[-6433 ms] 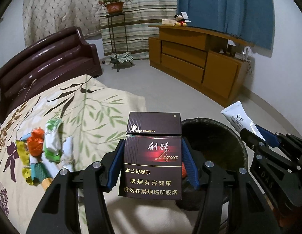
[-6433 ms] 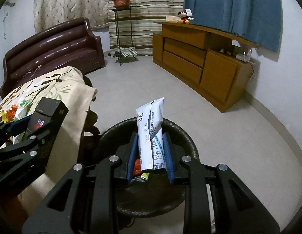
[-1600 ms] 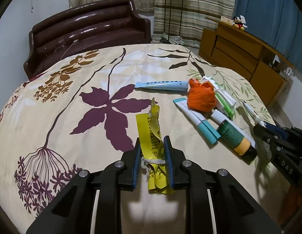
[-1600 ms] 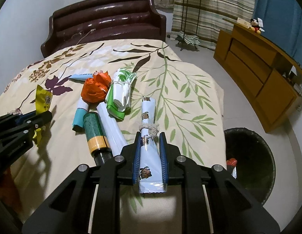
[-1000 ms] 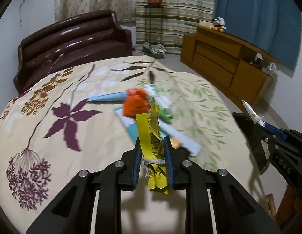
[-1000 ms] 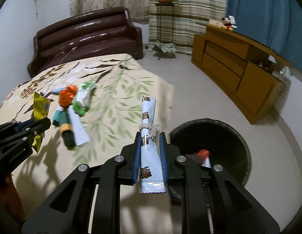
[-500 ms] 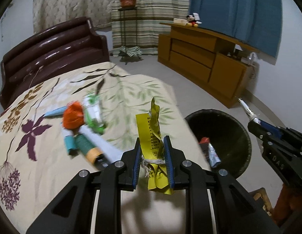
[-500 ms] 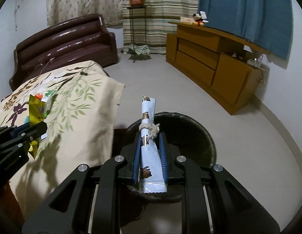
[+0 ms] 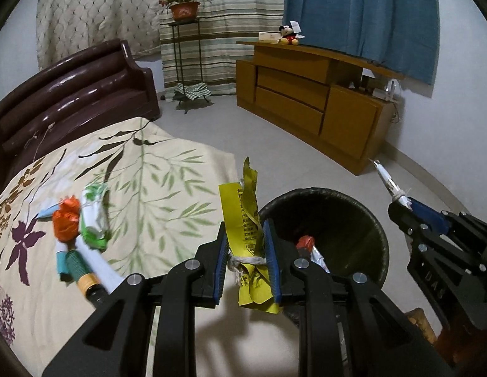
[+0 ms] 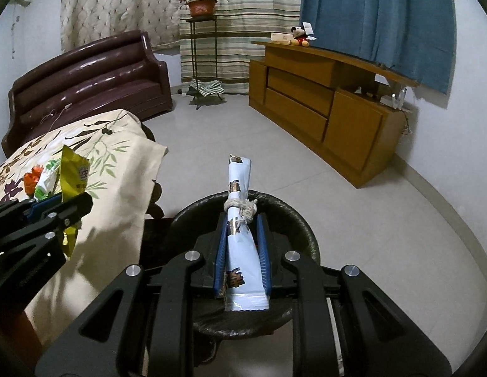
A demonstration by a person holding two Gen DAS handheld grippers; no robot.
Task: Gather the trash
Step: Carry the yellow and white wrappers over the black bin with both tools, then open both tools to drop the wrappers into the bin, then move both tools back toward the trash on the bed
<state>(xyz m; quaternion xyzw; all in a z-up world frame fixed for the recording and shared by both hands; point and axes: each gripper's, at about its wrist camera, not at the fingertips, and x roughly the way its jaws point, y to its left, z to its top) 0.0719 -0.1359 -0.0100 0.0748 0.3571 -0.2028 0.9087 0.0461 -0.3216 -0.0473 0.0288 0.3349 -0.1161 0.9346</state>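
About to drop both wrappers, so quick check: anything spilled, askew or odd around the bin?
Nothing stands out. The black bin stands upright on the floor with trash inside, nothing spilled beside it. The leftover pile lies on the bedspread.

Legible text is scarce. The yellow wrapper [image 9: 247, 216] carries columns of small dark print, apparently Chinese characters, too fine to read; a square printed emblem on the same yellow wrapper [image 10: 74, 171] is likewise illegible in the right wrist view. The body of the right gripper [image 9: 403, 203] bears raised letters, indistinct, possibly "UAS". The pale blue wrapper [image 10: 238, 220] shows repeated brown-and-gold logo marks; their wording cannot be made out.
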